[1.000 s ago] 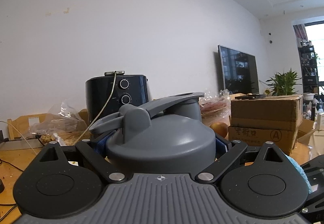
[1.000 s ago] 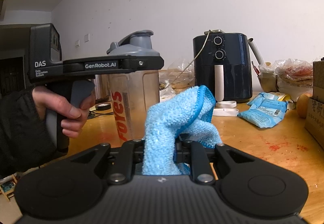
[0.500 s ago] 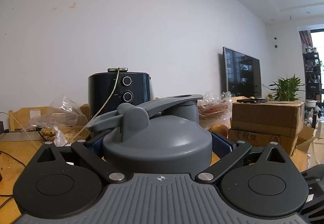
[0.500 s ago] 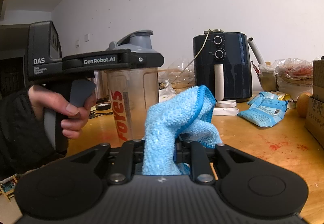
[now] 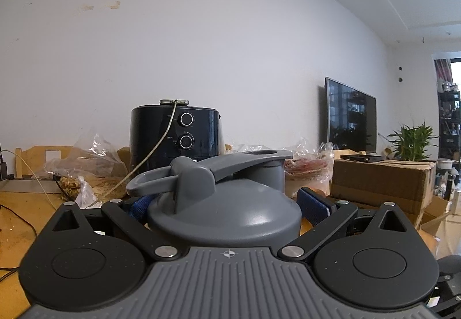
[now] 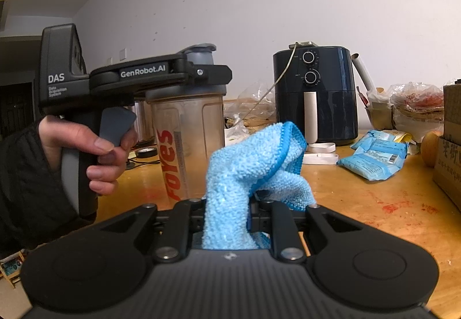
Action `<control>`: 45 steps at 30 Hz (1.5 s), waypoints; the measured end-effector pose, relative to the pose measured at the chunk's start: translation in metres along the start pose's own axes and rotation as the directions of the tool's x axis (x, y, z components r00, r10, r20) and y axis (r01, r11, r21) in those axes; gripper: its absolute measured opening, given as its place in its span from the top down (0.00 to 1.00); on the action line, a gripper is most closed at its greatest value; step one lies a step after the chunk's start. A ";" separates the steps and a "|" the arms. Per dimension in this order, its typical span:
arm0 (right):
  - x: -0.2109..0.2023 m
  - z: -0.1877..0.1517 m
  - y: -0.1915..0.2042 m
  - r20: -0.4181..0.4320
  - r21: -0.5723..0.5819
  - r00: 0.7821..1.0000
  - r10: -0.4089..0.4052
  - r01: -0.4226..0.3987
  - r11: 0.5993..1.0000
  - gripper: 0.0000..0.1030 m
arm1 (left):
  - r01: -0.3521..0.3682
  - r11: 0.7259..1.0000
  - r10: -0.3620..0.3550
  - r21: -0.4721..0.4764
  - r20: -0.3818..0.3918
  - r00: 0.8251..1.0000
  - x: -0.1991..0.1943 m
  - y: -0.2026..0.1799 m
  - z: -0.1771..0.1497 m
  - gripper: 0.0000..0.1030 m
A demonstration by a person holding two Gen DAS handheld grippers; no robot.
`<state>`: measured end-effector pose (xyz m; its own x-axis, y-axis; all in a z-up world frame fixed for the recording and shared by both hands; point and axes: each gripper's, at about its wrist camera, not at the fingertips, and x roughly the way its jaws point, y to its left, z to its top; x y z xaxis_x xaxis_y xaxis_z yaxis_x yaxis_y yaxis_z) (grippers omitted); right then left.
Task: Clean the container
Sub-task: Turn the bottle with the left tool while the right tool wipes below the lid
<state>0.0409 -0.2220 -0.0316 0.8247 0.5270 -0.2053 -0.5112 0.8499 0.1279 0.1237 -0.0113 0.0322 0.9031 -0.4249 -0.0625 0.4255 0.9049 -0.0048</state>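
The left gripper (image 5: 227,203) is clamping the gray lid (image 5: 224,212) of the shaker (image 6: 187,143), which is standing upright on the table (image 6: 360,203). The right gripper (image 6: 227,215) is pinching a blue cloth (image 6: 253,172) just beside the shaker.

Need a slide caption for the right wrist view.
Right gripper holds a blue cloth beside the left-held shaker bottle.
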 end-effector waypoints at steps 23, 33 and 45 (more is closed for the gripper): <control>-0.001 0.000 0.000 -0.001 0.002 1.000 -0.002 0.002 1.000 0.86 | -0.020 1.000 0.020 0.002 -0.008 1.000 -0.001 -0.001 -0.002 0.07; 0.001 -0.001 0.000 -0.004 0.002 1.000 0.000 0.000 1.000 0.86 | -0.006 1.000 0.006 0.005 -0.014 1.000 -0.002 0.001 -0.001 0.08; 0.002 -0.002 0.000 -0.008 0.004 1.000 0.001 -0.001 1.000 0.86 | 0.114 0.993 -0.113 0.010 -0.026 0.993 0.002 0.013 -0.001 0.08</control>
<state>0.0418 -0.2211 -0.0342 0.8223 0.5277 -0.2128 -0.5109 0.8494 0.1322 0.1306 -0.0002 0.0309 0.8472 -0.5241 -0.0871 0.5259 0.8505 -0.0022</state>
